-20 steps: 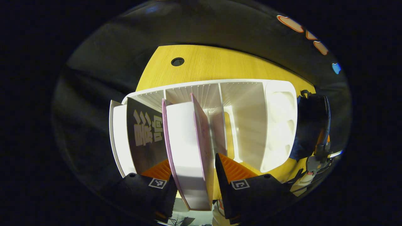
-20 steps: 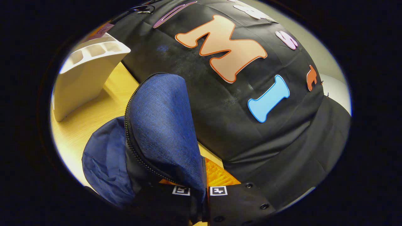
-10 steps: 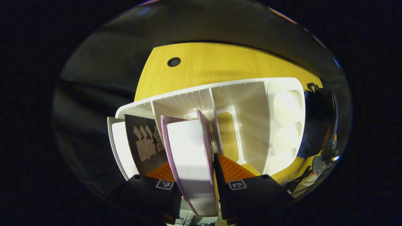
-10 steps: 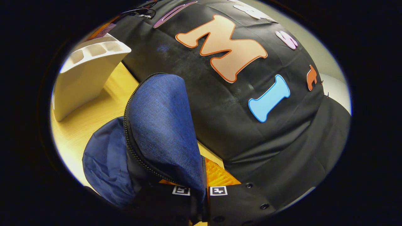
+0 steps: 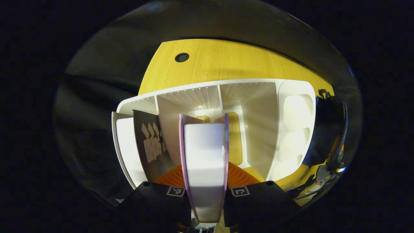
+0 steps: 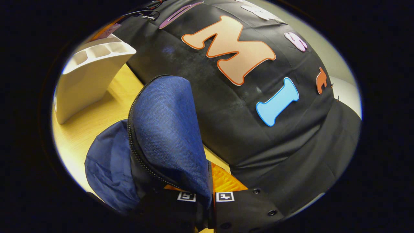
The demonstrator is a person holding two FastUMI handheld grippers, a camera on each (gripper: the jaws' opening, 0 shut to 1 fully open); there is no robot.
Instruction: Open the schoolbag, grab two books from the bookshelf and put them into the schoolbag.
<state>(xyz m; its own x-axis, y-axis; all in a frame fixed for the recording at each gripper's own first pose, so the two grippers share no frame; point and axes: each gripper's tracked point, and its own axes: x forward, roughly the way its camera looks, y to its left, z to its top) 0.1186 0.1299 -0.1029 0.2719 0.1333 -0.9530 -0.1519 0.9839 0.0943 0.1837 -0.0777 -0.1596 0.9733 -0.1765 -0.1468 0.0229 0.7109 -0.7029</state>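
- Pink-covered book (image 5: 204, 161) held edge-on between both fingers of the left gripper (image 5: 204, 191), one finger pressed to each cover, white page block facing the camera.
- Long axis of that book running straight away from the camera along the fingers, far end reaching into the middle compartment of the white bookshelf (image 5: 245, 97).
- Covers upright, neither leaning to one side.
- Two books counted in the left gripper view: the pink one in the grip, and a black-covered book (image 5: 152, 142) standing in the bookshelf's left compartment, tilted slightly, just beside the pink one.
- Bookshelf standing on the yellow worktop (image 5: 226, 61), three upright compartments open toward the camera, plus a rounded end piece with shallow recesses on the right.
- One round cable hole (image 5: 181, 57) in the worktop beyond the shelf.
- Dark shape of the schoolbag and part of the other gripper at the right edge of the left gripper view, too dim to read further.
- Right gripper view giving the blue schoolbag (image 6: 168, 129) close up: flap raised upright, zip teeth curving along its left edge, opening slack beneath.
- Right gripper (image 6: 205, 196) closed narrowly on the lower edge of that flap, fabric pinched between both fingers.
- Same view showing the bookshelf's rounded end at upper left, well apart from the bag, on the worktop.
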